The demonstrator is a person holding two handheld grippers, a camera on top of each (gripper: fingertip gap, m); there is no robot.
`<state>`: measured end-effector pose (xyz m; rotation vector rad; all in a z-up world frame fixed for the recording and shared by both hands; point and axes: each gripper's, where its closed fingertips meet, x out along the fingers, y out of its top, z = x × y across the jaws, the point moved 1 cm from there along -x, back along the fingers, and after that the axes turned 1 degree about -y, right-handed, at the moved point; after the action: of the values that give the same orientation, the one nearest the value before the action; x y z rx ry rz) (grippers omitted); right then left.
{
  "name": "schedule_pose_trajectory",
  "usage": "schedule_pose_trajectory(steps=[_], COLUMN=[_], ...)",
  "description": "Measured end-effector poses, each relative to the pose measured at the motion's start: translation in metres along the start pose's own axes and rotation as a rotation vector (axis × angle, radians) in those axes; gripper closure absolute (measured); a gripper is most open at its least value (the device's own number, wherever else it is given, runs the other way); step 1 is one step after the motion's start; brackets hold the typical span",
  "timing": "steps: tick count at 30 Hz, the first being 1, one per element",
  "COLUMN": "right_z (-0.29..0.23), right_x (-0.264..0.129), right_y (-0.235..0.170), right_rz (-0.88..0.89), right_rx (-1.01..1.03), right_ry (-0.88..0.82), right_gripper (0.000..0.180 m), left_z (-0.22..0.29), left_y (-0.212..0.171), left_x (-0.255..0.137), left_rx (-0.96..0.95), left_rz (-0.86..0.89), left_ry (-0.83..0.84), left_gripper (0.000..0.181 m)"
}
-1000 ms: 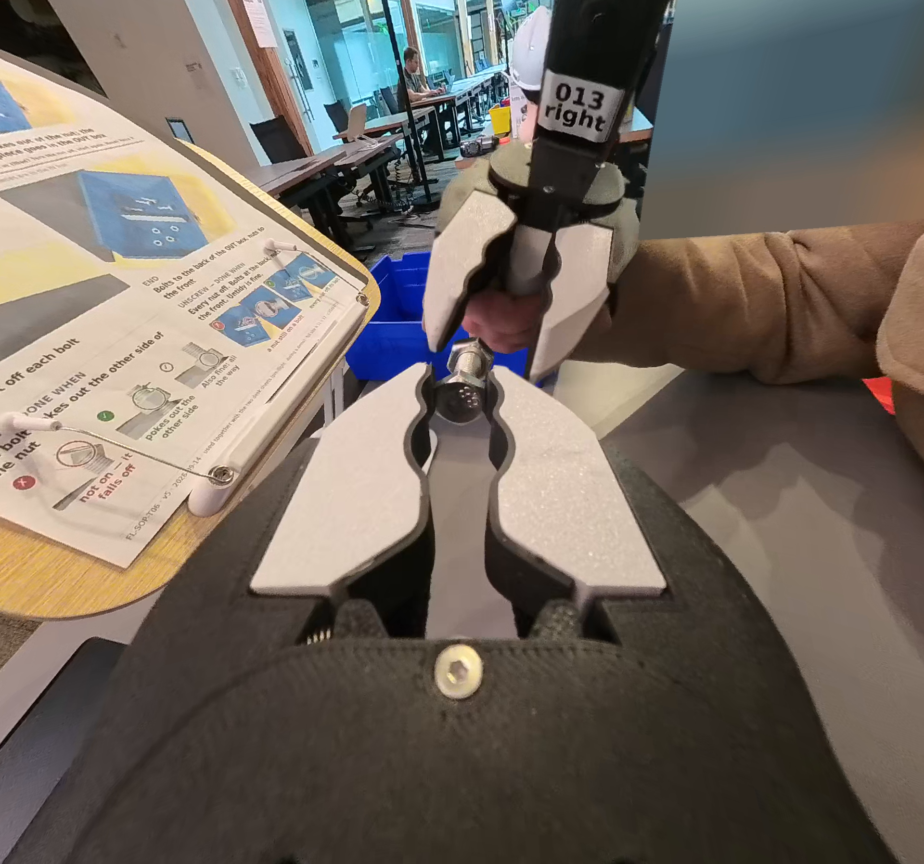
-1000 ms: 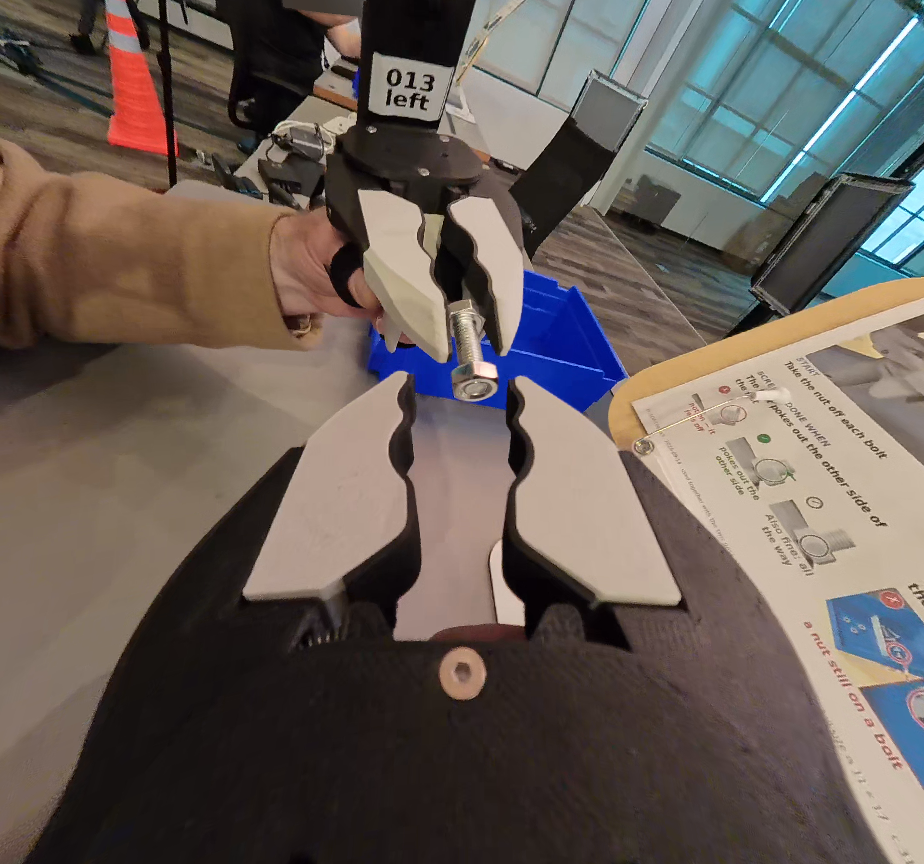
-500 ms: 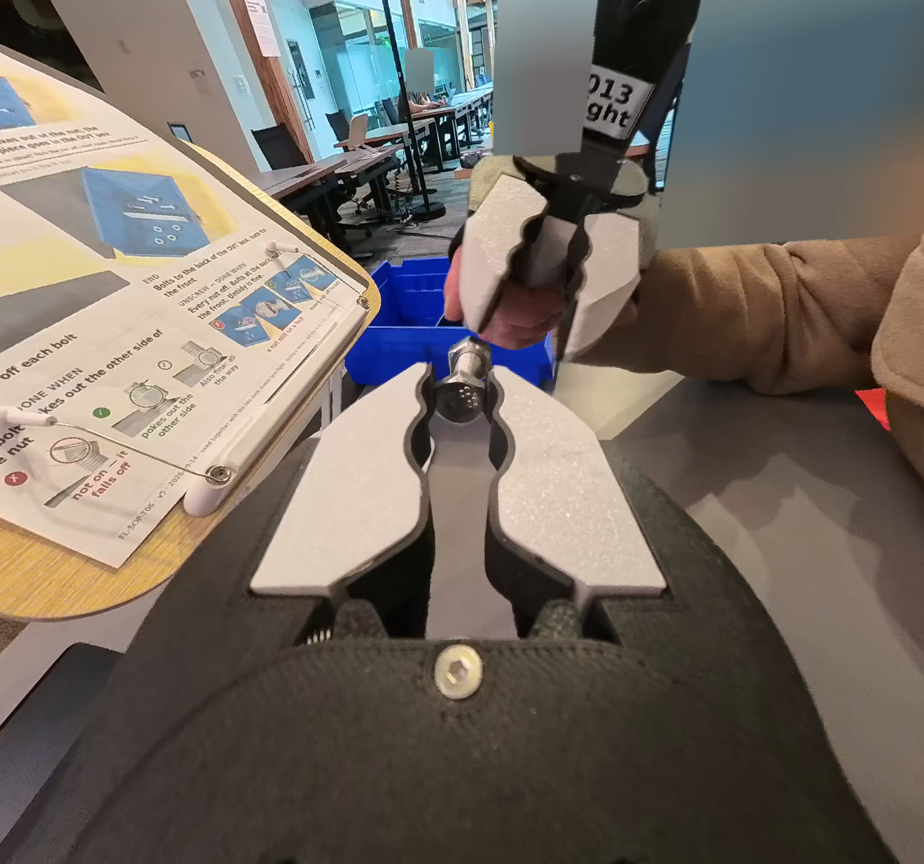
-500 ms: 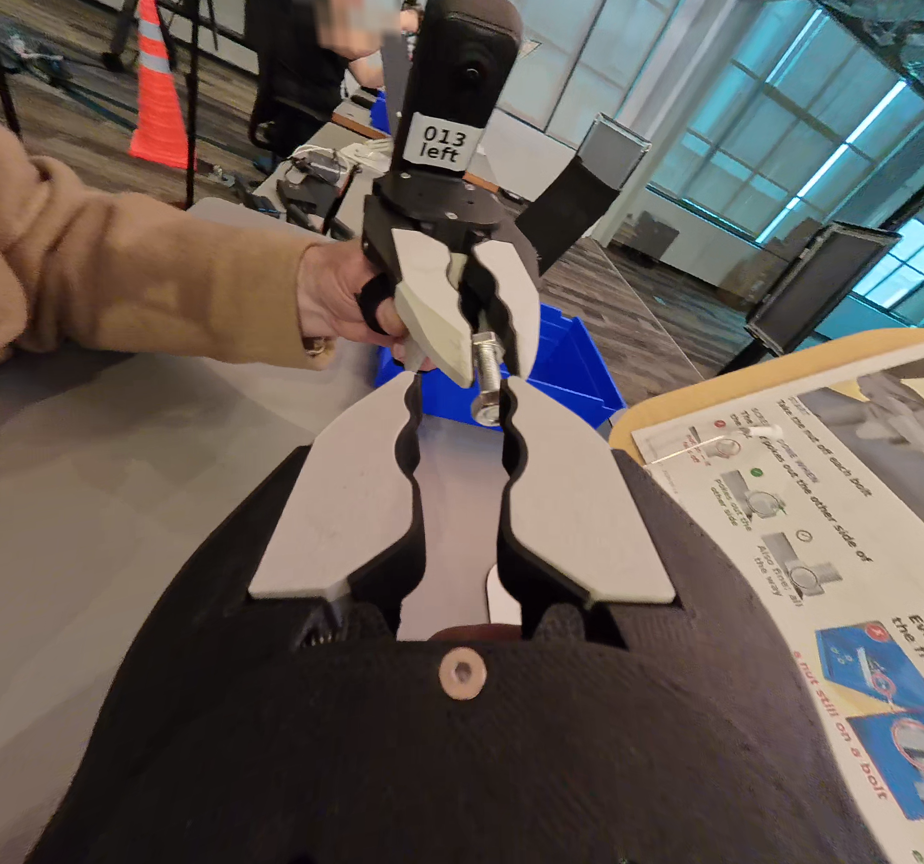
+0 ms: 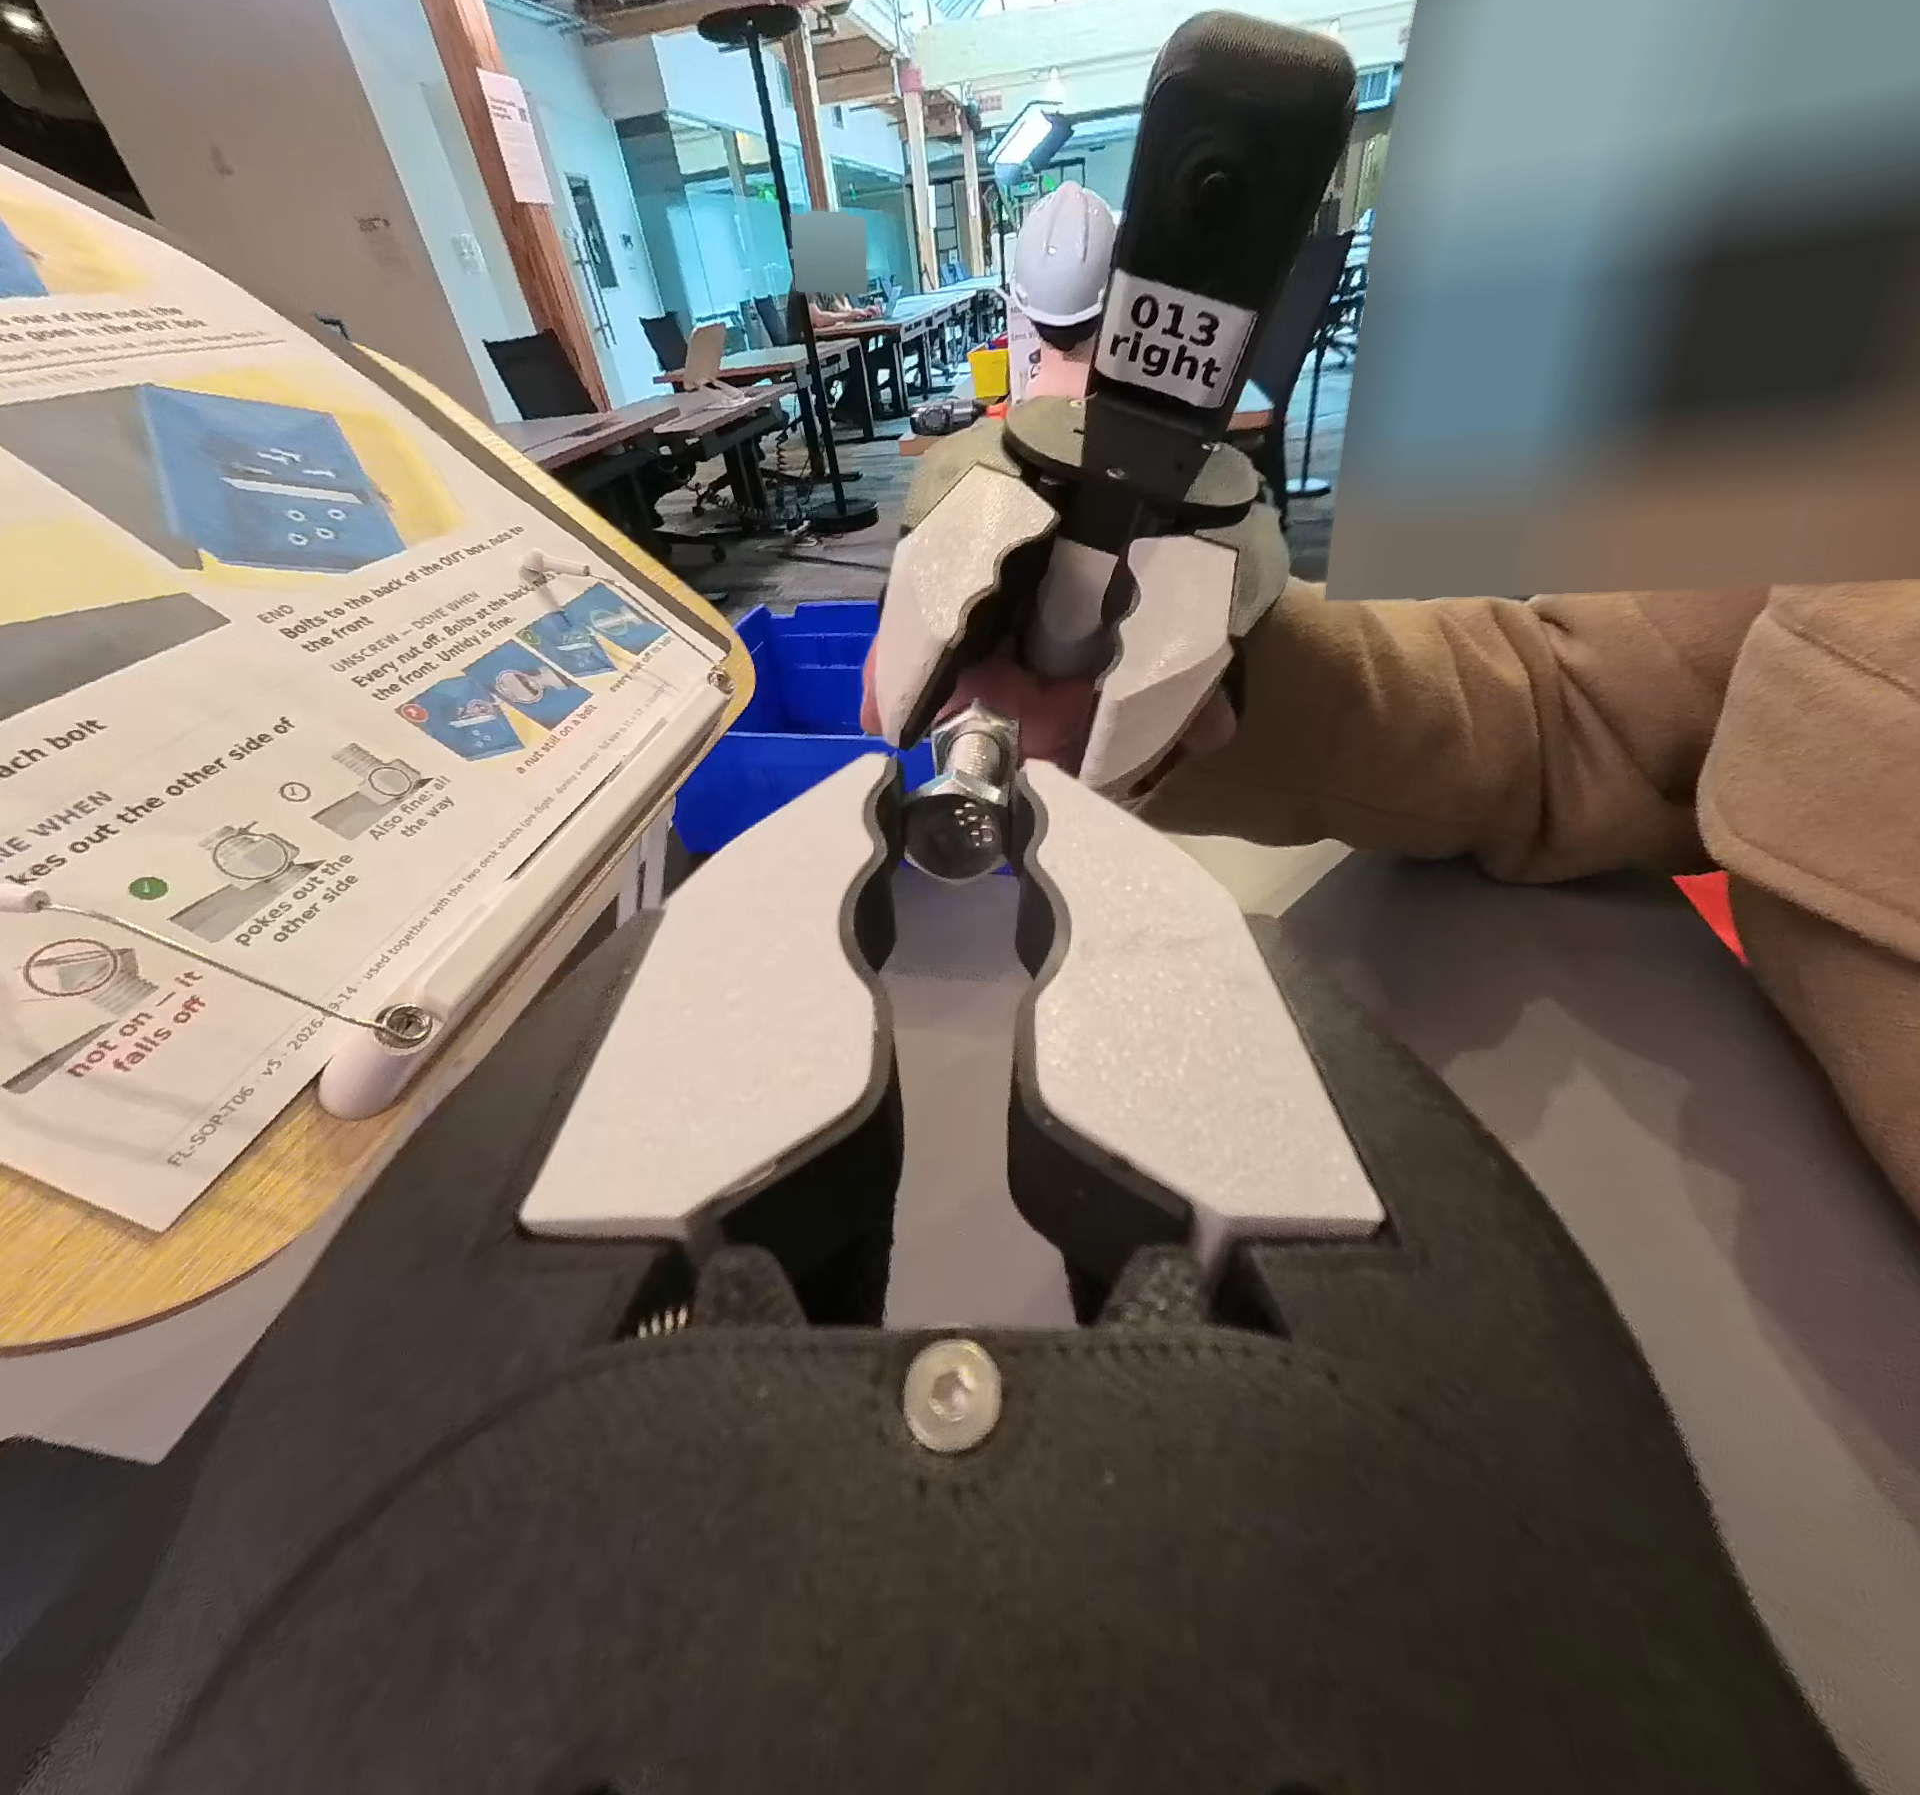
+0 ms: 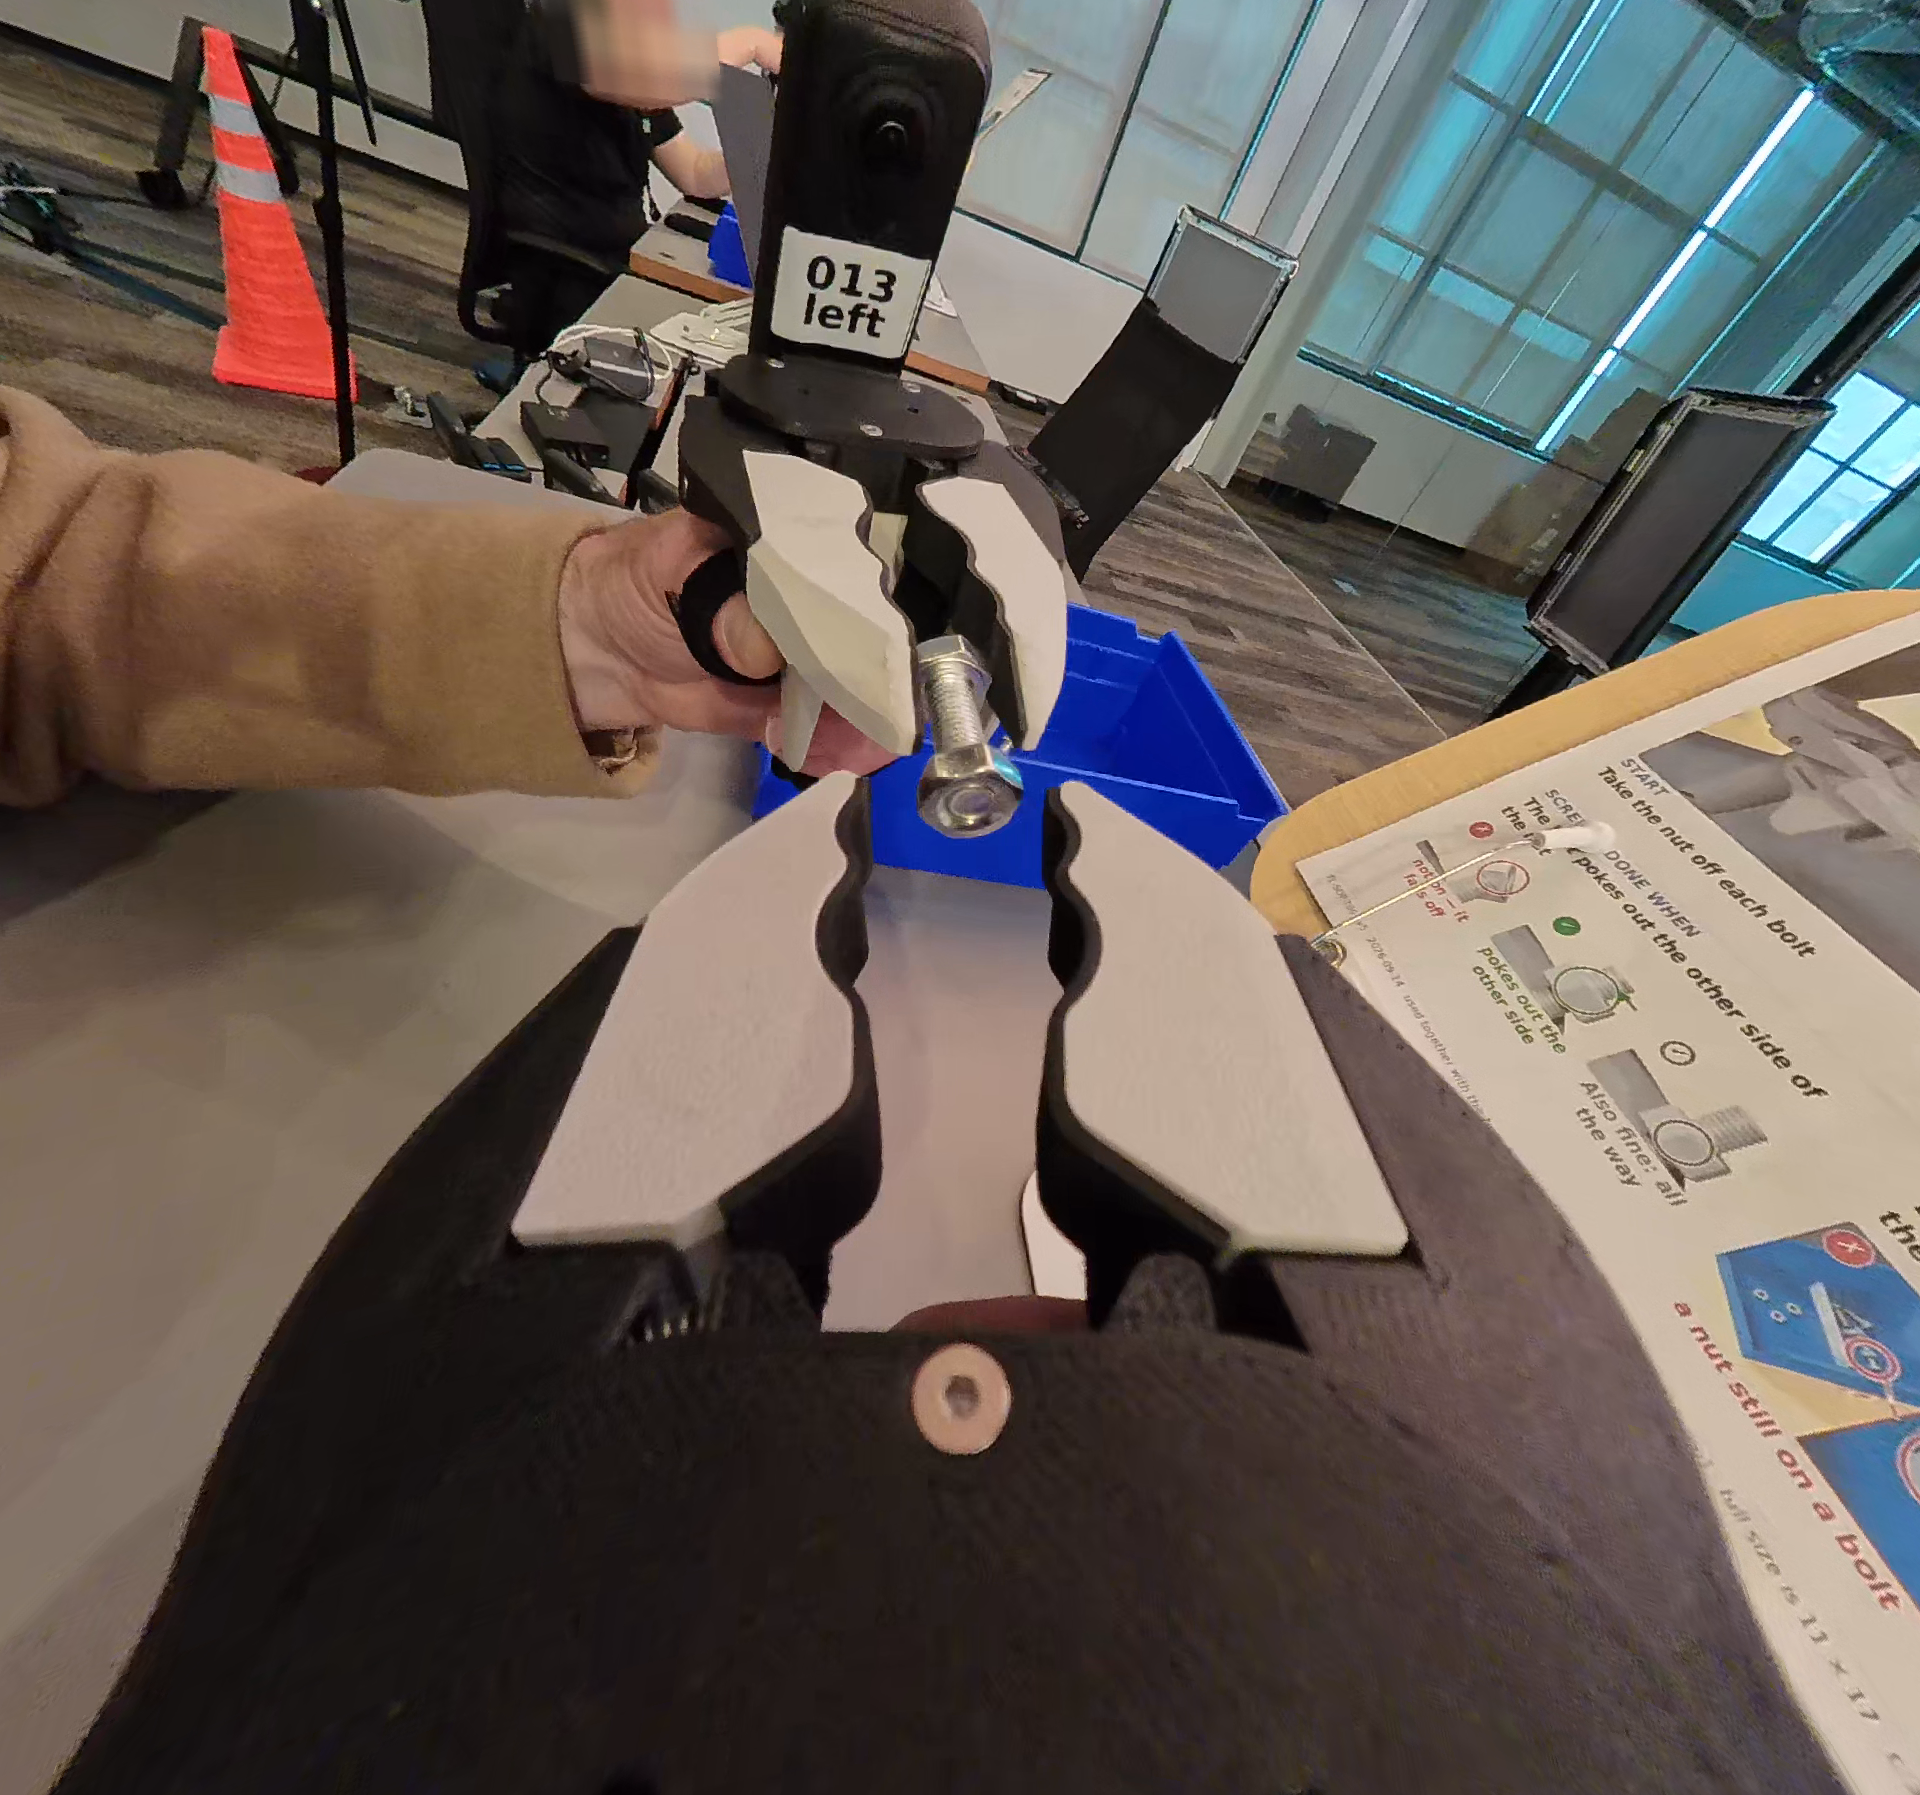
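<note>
My left gripper (image 5: 956,789) is shut on the hex head of a steel bolt (image 5: 956,836), which points away from it. A nut (image 5: 977,729) sits on the bolt's far end. In the right wrist view the left gripper (image 6: 956,696) holds the bolt (image 6: 951,706) pointing at the camera, with the nut (image 6: 966,795) nearest. My right gripper (image 6: 951,791) is open, its fingertips on either side of the nut with gaps showing. It also shows in the left wrist view (image 5: 1003,753), facing the left gripper. Hands in tan sleeves hold both.
A blue bin (image 5: 800,706) (image 6: 1132,769) stands on the grey table (image 6: 260,966) behind the grippers. A wooden board with an instruction sheet (image 5: 312,758) (image 6: 1662,966) stands beside them. An orange cone (image 6: 260,239), desks and seated people are farther off. Less than 4 cm separates the two grippers' tips.
The right gripper tilted sideways around the nut half a second ago and has swung back more upright, its fingers a little wider apart. The left gripper has kept hold of the bolt.
</note>
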<state>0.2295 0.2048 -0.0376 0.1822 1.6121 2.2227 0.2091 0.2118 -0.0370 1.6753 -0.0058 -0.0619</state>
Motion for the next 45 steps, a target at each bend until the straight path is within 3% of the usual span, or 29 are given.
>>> schedule_pose_trajectory(steps=[21,23,31,45], right_z=[-0.006,-0.019,0.001,-0.002], right_x=[-0.003,-0.010,-0.005,-0.003], right_y=[0.008,0.016,0.002,0.004], right_rz=[0.018,0.073,-0.003,-0.004], right_rx=[-0.003,-0.010,-0.002,-0.016], right_ry=[0.030,0.127,0.009,0.003], right_gripper=[0.148,0.166,0.151,0.152], left_z=[0.000,-0.002,-0.001,-0.001], left_y=[0.000,-0.001,0.000,-0.001], left_x=[0.000,0.000,0.000,0.001], left_rx=[-0.036,-0.034,-0.038,-0.038], left_rz=[0.034,0.028,0.037,0.033], left_ry=[-0.023,-0.012,-0.024,-0.022], left_gripper=[0.162,0.162,0.162,0.162])
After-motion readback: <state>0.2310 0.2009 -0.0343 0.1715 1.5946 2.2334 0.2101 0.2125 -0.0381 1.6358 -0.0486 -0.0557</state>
